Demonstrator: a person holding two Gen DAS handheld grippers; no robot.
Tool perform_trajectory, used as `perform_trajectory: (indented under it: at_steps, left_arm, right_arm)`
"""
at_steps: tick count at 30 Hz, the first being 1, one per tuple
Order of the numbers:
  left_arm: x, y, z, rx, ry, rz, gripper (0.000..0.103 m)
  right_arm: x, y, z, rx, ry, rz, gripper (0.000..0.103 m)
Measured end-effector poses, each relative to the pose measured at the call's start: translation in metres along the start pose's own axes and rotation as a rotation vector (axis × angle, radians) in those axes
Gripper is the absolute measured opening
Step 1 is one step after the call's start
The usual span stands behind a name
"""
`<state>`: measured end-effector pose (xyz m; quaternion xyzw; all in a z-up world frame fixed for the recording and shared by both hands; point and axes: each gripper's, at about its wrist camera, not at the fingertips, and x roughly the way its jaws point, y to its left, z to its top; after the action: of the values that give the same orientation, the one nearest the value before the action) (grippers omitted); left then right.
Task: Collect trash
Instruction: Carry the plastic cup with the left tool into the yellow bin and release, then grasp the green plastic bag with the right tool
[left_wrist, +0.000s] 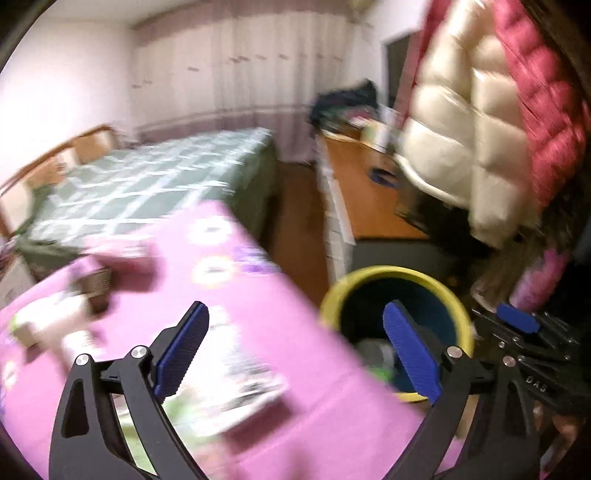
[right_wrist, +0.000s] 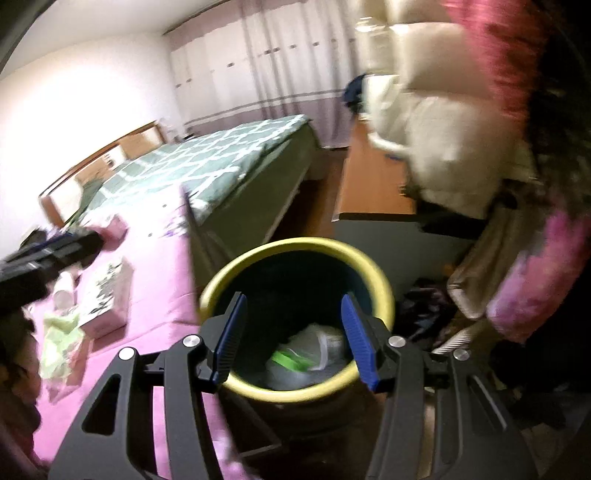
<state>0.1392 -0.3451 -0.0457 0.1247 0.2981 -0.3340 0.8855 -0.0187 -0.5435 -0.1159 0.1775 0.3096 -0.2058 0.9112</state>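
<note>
Here the empty right tongs (right_wrist: 293, 334) hang over the bin's rim (right_wrist: 295, 245).

You're in home bedroom: bed (right_wrist: 207, 162) with green lattice quilt and wooden headboard (right_wrist: 96, 166), long curtains (left_wrist: 240, 74) across far wall, padded jackets (left_wrist: 476, 122) hanging over wooden desk (left_wrist: 369, 195).

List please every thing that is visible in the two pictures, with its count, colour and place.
bin: one, yellow rim, dark inside, beside the pink surface
bag: one, whitish with green, inside the bin
pink surface: one, left of the bin
box: one, pink and white, on the pink surface
green sheet: one, pale green, beside the box
bed: one, green-white cover, behind
desk: one, orange-brown, right
jackets: cream and red, hanging right
left gripper: blue fingers, open, empty
right gripper: blue fingers, open, above the bin
</note>
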Motion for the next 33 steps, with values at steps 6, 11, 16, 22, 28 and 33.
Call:
perform_trajectory:
  at_steps: [6,11,16,22,28,33]
  left_arm:
    - [-0.053,0.127,-0.040,-0.154,-0.056,0.331,0.098]
    - [-0.075,0.219,-0.081,-0.286,-0.047,0.530,0.098]
    - [-0.084,0.285,-0.121,-0.360,-0.049,0.687,0.098]
    - [-0.076,0.310,-0.141,-0.423,-0.010,0.730,0.098]
    - [-0.075,0.301,-0.140,-0.407,-0.025,0.730,0.098]
    - [-0.076,0.305,-0.140,-0.434,-0.020,0.712,0.098]
  right_arm:
    - [0.013,0.076,-0.006,-0.128,0.053,0.142,0.051]
    - [0.018,0.149,-0.018,-0.245,0.097,0.252,0.051]
    - [0.018,0.221,-0.034,-0.347,0.153,0.372,0.051]
    - [0.030,0.278,-0.055,-0.414,0.225,0.441,0.062]
    - [0.046,0.315,-0.079,-0.520,0.262,0.369,0.076]
    - [0.053,0.318,-0.090,-0.542,0.280,0.334,0.076]
